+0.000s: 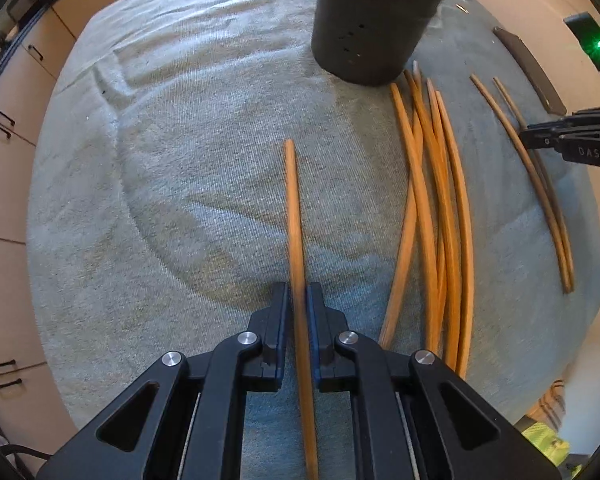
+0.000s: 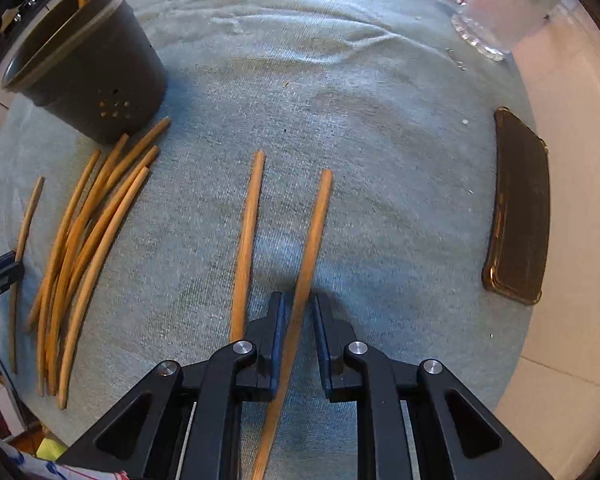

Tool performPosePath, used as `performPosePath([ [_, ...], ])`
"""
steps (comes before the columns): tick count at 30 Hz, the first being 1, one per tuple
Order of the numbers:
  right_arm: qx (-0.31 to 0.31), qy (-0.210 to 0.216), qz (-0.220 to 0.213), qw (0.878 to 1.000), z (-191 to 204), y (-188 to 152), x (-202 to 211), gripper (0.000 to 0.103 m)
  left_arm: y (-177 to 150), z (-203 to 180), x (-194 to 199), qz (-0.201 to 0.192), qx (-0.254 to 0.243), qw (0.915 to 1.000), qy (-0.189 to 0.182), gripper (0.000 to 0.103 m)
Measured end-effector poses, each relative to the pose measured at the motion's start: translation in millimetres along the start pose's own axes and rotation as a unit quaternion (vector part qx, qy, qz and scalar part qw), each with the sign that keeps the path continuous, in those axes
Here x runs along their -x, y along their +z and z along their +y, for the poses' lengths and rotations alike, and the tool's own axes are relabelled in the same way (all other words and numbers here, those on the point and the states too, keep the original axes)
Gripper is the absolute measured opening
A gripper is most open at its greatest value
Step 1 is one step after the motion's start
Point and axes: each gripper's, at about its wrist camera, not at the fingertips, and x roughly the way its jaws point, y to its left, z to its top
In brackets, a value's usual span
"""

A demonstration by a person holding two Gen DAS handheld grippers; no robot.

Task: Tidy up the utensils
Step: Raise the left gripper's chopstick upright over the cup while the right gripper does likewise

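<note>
Wooden chopsticks lie on a blue-grey towel (image 1: 160, 160). My left gripper (image 1: 298, 296) is shut on one chopstick (image 1: 294, 216) that points away along the fingers. A loose pile of chopsticks (image 1: 432, 208) lies to its right, below a dark grey holder cup (image 1: 374, 24) with a stick in it. My right gripper (image 2: 299, 308) straddles another chopstick (image 2: 310, 240) with its jaws slightly apart, a small gap showing on the right side. A second chopstick (image 2: 247, 240) lies just left of it. The pile (image 2: 84, 248) and cup (image 2: 92, 68) sit at the left in the right wrist view.
A dark phone in a case (image 2: 520, 216) lies at the towel's right edge. A clear glass jar (image 2: 496, 4) stands at the far right. Kitchen cabinets (image 1: 8, 120) run along the left. The right gripper (image 1: 568, 140) shows at the right edge of the left wrist view.
</note>
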Motion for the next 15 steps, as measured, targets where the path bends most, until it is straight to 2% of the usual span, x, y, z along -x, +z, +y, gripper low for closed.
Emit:
performPosePath([
  [3, 0.007, 0.003, -0.008, 1.0, 3, 7, 1, 0.01, 4, 3, 0, -0.009, 0.001, 0.9999, -0.006, 0.007],
  [7, 0.029, -0.016, -0.054, 0.998, 17, -5, 6, 0.007, -4, 10, 3, -0.034, 0.005, 0.9994, -0.01, 0.007],
  [10, 0.006, 0.013, -0.089, 0.996, 10, -19, 12, 0.007, -20, 21, 13, -0.059, 0.043, 0.9973, -0.007, 0.006],
  [15, -0.032, 0.06, -0.162, 0.984, -1, -58, 41, 0.007, -50, 22, 54, -0.146, 0.061, 0.9874, 0.0, 0.007],
])
